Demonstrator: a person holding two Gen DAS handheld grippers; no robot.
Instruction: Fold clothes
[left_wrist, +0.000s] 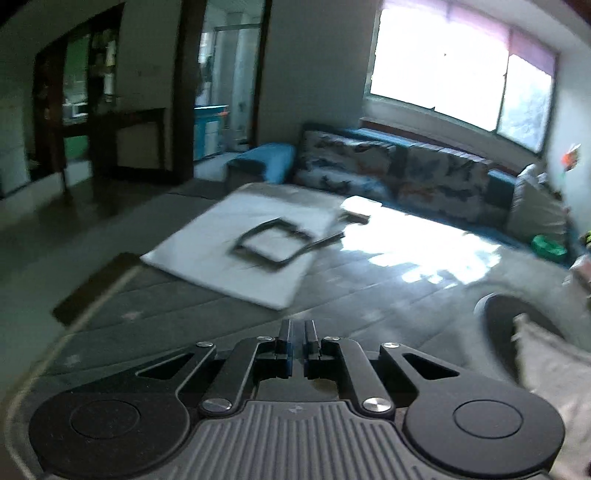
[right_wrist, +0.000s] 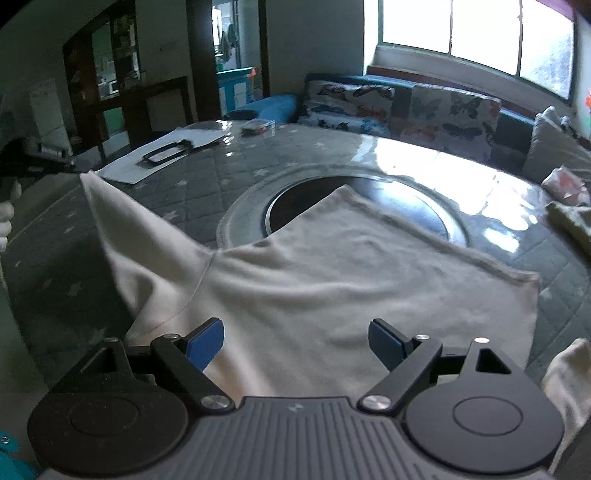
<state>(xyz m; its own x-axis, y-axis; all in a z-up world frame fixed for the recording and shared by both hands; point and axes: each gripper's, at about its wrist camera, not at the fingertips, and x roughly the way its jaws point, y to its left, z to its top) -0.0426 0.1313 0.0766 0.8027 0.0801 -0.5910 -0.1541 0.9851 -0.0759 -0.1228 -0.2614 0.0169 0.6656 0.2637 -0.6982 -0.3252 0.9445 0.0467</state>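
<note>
Nearest the lens in the right wrist view, the right gripper (right_wrist: 296, 341) stands released, its two blue pads well apart, hovering just above the near edge of a cream shirt (right_wrist: 332, 288) and touching nothing. Off to its far left, the left gripper (right_wrist: 55, 162) appears as a dark shape at the picture's edge, and a sleeve (right_wrist: 110, 218) of the shirt rises taut toward it, which suggests that it is clenched on the sleeve's tip. From its own wrist view the left gripper (left_wrist: 298, 343) shows its fingers drawn nearly together with a thin gap, yet no cloth can be made out between them, so the grasp is a judgement rather than a thing seen. Ahead of the right gripper the shirt's body lies spread flat on the quilted grey table (right_wrist: 192, 192), its far hem reaching over the dark round insert (right_wrist: 406, 199) in the middle. I judge the folding to be at an early stage: one sleeve is lifted as if to be laid inward, while the body shows no fold yet, and the other sleeve (right_wrist: 569, 373), low to the right of the right gripper, is cut off by the picture's edge. Beyond, a white sheet (right_wrist: 166, 155) holds a dark frame that I cannot identify, and the left wrist view is blurred throughout
</note>
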